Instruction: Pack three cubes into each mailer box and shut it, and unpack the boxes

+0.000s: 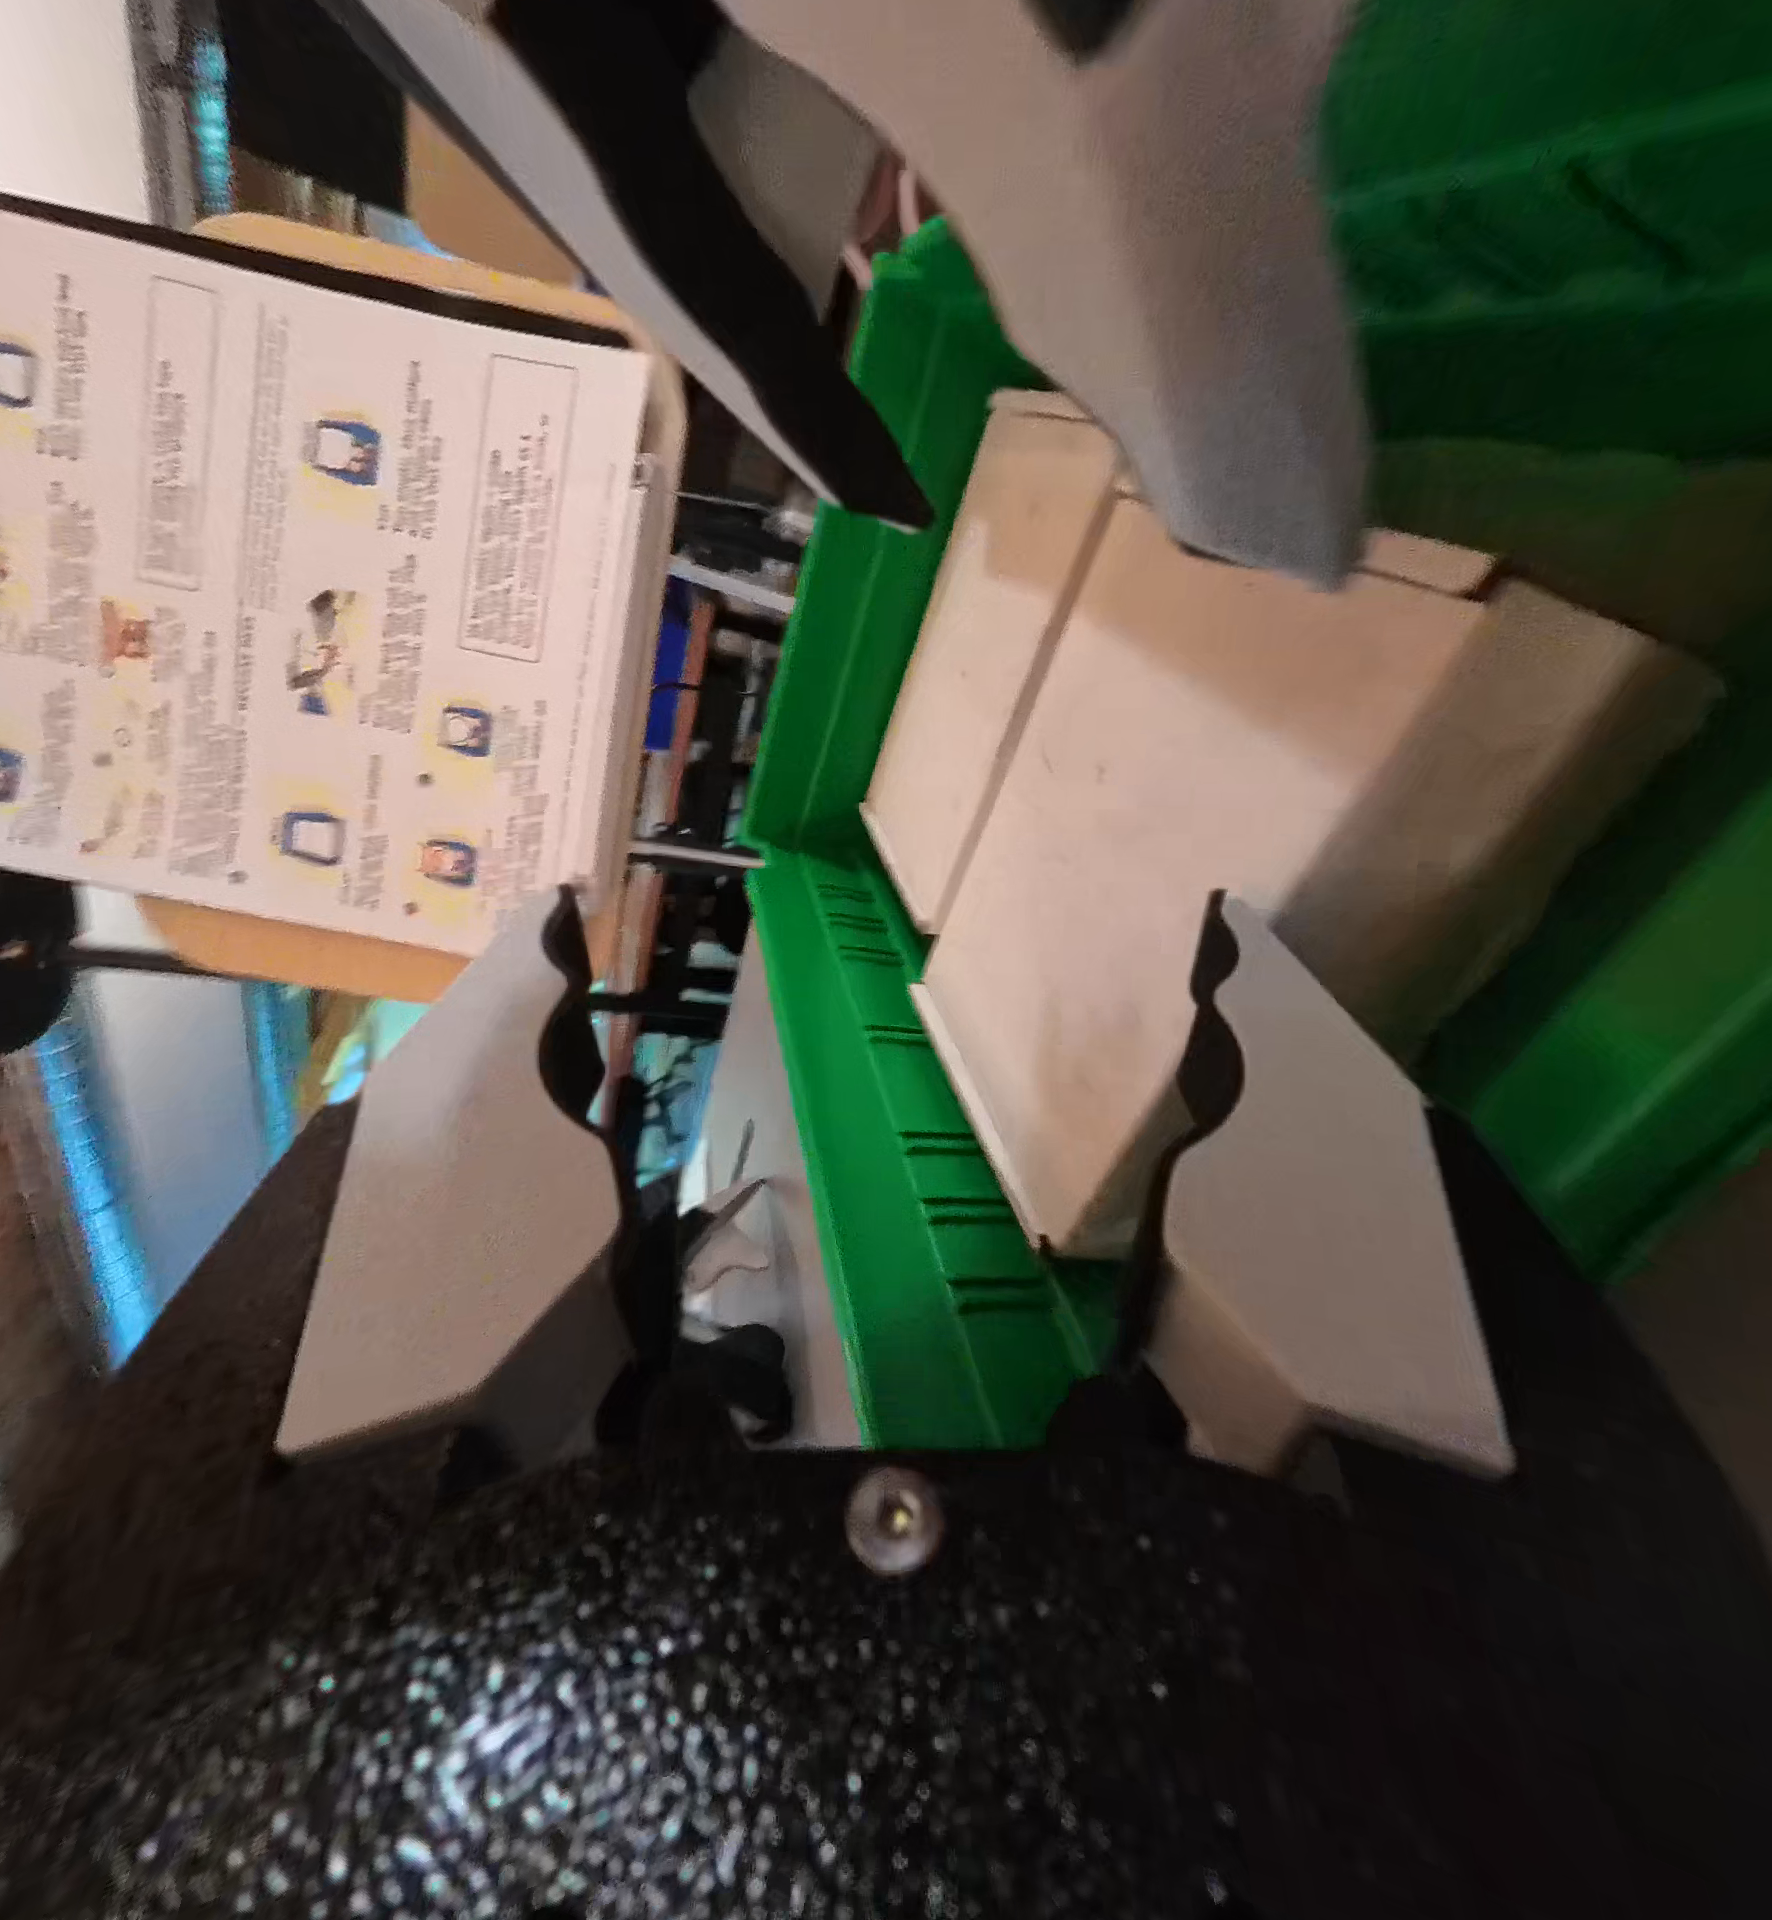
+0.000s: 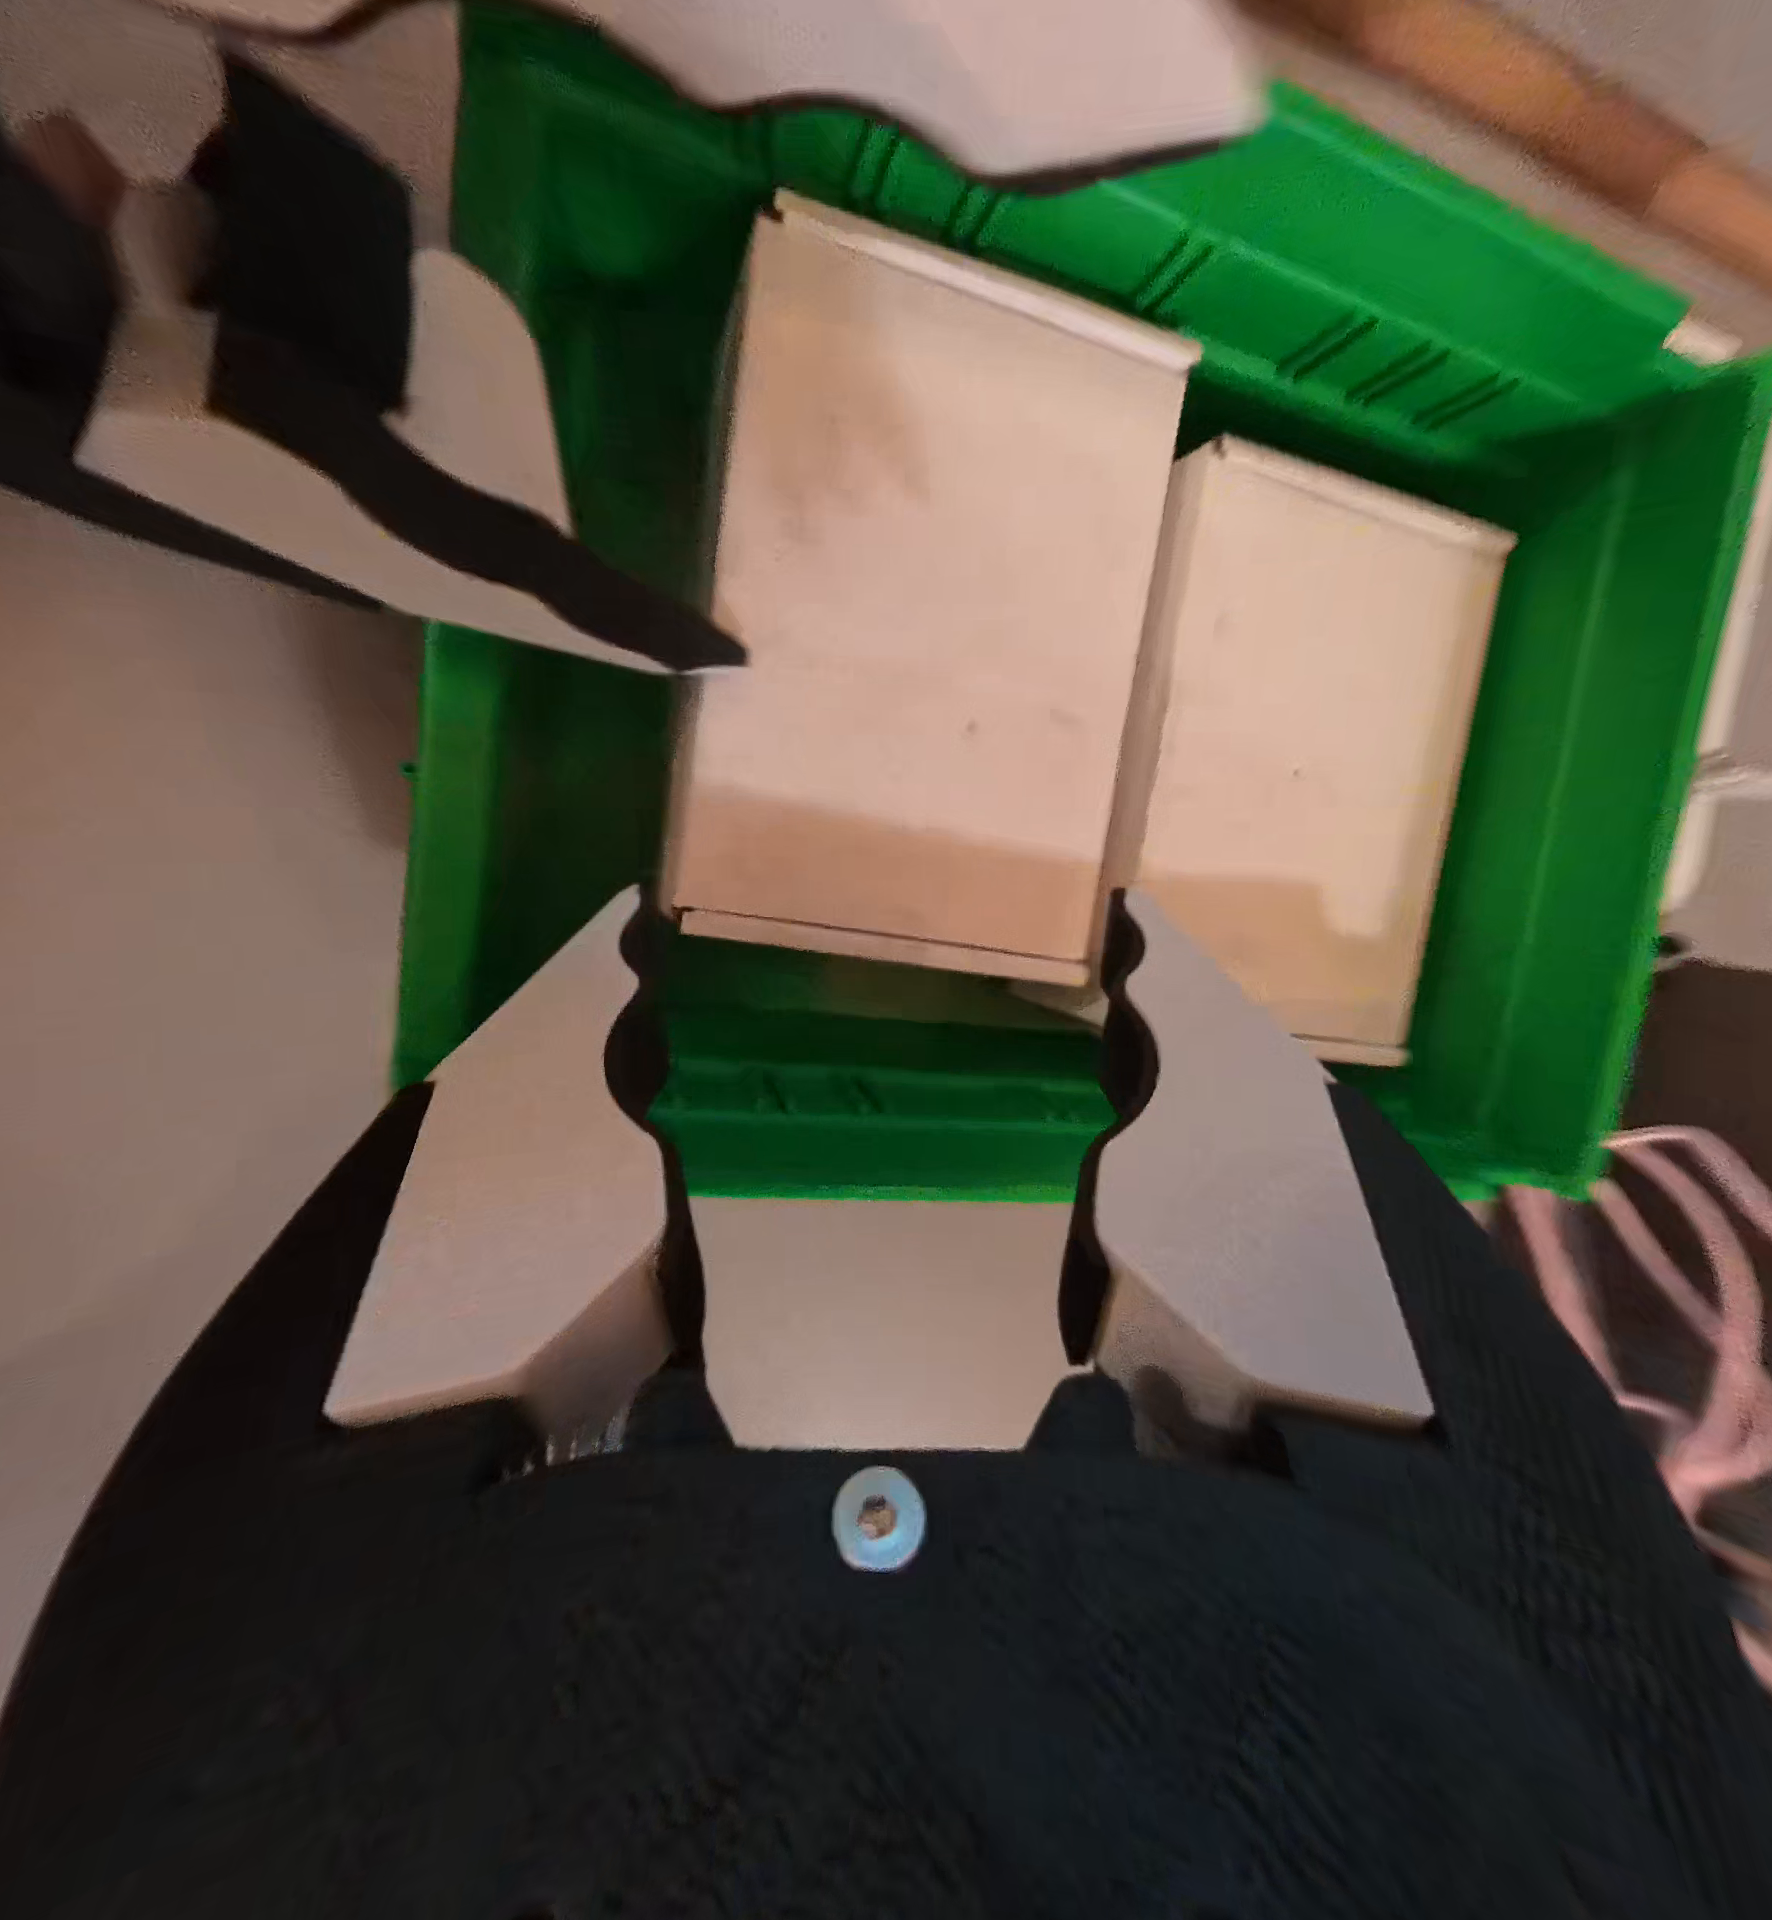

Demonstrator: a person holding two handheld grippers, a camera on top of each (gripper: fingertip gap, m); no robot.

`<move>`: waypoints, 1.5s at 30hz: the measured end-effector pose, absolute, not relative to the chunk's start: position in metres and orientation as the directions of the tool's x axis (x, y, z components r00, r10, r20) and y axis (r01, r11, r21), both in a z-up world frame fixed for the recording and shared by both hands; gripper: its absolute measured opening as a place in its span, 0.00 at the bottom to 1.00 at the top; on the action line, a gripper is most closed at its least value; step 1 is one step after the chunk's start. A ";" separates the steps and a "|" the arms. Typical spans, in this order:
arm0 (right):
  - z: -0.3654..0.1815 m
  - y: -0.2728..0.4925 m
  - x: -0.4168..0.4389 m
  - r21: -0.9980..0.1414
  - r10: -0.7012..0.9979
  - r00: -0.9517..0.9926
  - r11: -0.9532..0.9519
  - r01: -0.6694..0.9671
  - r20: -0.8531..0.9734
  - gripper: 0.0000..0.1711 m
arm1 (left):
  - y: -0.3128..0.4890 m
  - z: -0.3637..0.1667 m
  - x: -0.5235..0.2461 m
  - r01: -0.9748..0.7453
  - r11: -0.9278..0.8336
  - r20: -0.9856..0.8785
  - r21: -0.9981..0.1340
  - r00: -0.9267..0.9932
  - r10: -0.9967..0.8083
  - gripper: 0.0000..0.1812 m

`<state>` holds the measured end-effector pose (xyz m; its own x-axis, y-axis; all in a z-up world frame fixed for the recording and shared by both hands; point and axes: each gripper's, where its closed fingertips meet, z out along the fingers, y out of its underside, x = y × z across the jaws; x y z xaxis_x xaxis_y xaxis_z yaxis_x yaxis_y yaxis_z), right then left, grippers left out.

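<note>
The right gripper (image 2: 882,935) hangs over a green bin (image 2: 1630,727), jaws parted wide and empty, its tips straddling the near short end of the nearer closed mailer box (image 2: 923,623), whose long axis runs straight away from the jaws (a second mailer box (image 2: 1318,748) lies just beside it, parallel). The left gripper (image 1: 887,935), also wide open and empty, reaches over the bin's rim from the side, seemingly less squarely placed. Beyond, a printed instruction sheet (image 1: 269,582) is too blurred to read.
</note>
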<state>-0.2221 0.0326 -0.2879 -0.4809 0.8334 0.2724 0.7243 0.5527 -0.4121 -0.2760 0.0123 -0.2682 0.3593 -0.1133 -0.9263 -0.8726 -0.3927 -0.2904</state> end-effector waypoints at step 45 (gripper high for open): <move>-0.274 0.201 -0.096 -0.980 0.848 0.491 0.178 0.090 0.200 0.32 | -0.036 -0.327 -0.234 -0.754 -0.463 -0.513 -0.467 0.657 -0.552 0.54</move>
